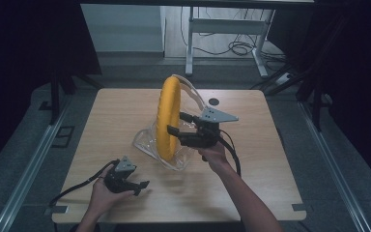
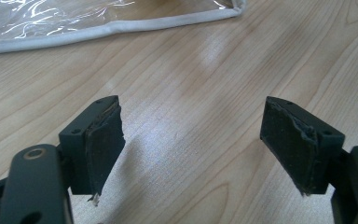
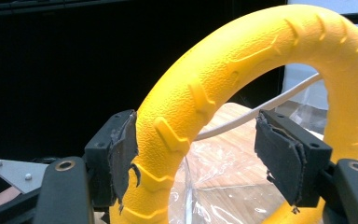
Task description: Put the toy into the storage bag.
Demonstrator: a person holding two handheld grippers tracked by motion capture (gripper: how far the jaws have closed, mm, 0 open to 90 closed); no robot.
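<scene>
Standing upright in the clear bag [image 1: 174,153] at the table's [image 1: 101,121] middle: yellow ring [image 1: 166,118]. Right gripper [image 1: 176,129] is straddling it, jaws parted, unclamped; left gripper [image 1: 142,186] is resting open nearby. Next: freeing ring from bag.

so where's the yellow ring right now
In the high view the yellow ring stands upright near the table's middle, its lower part inside the clear bag, with the right gripper beside it on its right.
</scene>
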